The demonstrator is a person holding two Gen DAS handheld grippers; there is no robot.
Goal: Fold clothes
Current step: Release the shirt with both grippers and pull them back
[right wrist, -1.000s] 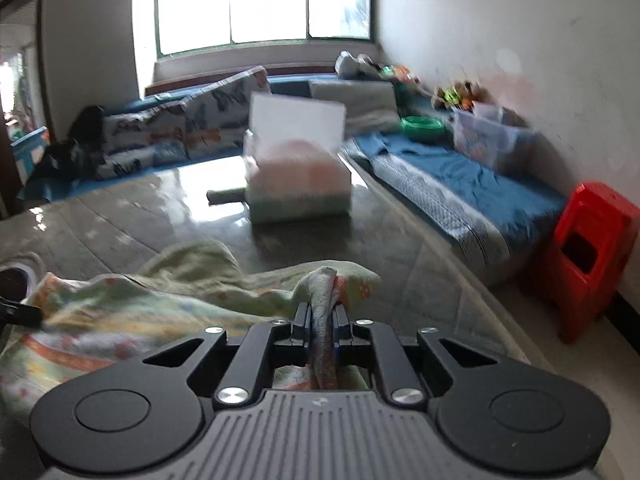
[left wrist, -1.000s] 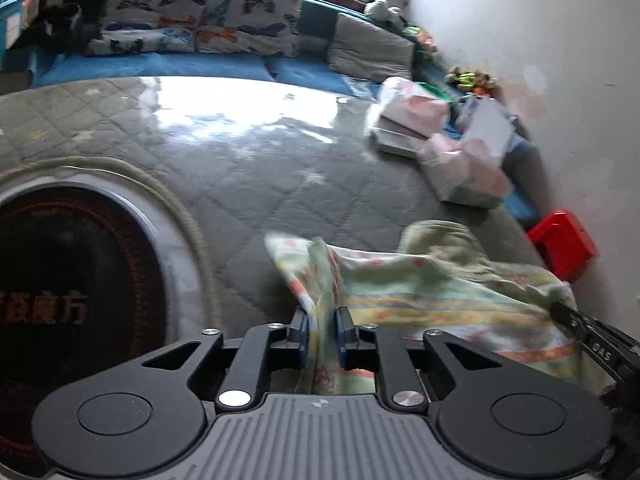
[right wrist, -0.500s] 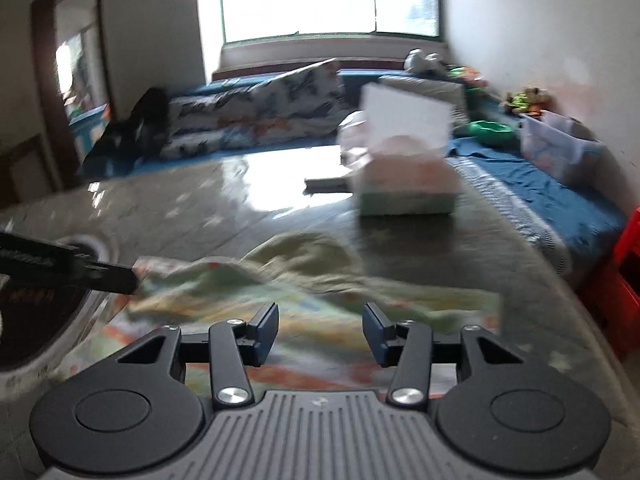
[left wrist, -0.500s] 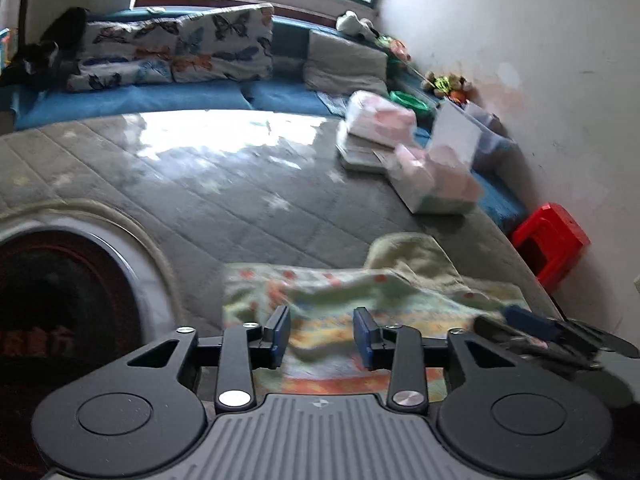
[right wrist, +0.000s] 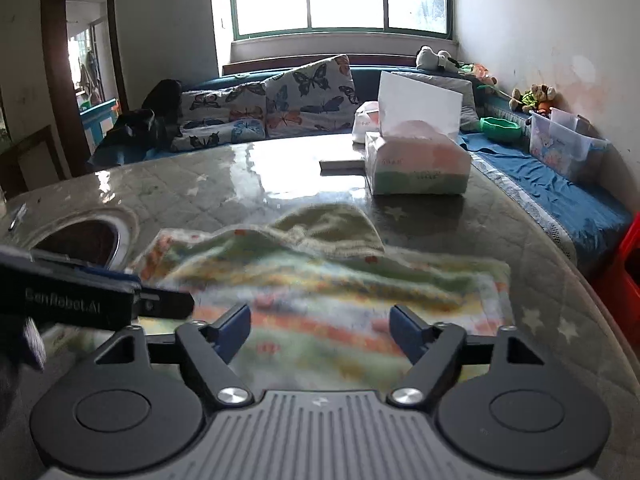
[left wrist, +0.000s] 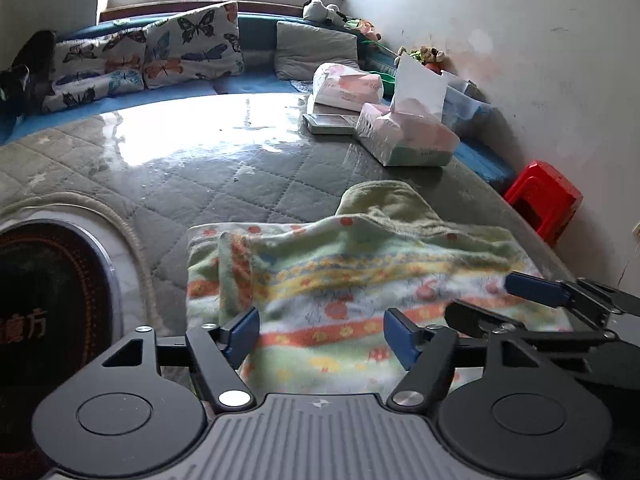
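Note:
A pale green floral cloth with orange and yellow bands (left wrist: 344, 280) lies flat on the quilted table, one layer folded over another; it also shows in the right wrist view (right wrist: 332, 292). An olive green part of the clothing (left wrist: 384, 204) sticks out at its far edge. My left gripper (left wrist: 322, 338) is open and empty over the cloth's near edge. My right gripper (right wrist: 320, 330) is open and empty over the same edge. The right gripper's fingers (left wrist: 536, 286) show at the cloth's right side in the left wrist view. The left gripper's body (right wrist: 80, 300) shows at the left in the right wrist view.
Two tissue packs (left wrist: 404, 140) (left wrist: 348, 86) and a flat box (left wrist: 332, 124) sit at the table's far right. A round dark inset (left wrist: 48, 320) is at the left. A red stool (left wrist: 544, 200) stands beside the table. A cushioned bench (right wrist: 264, 108) runs behind.
Both grippers were shut on the cloth's corners a second ago. They let go and opened wide. The cloth now lies flat on the table.

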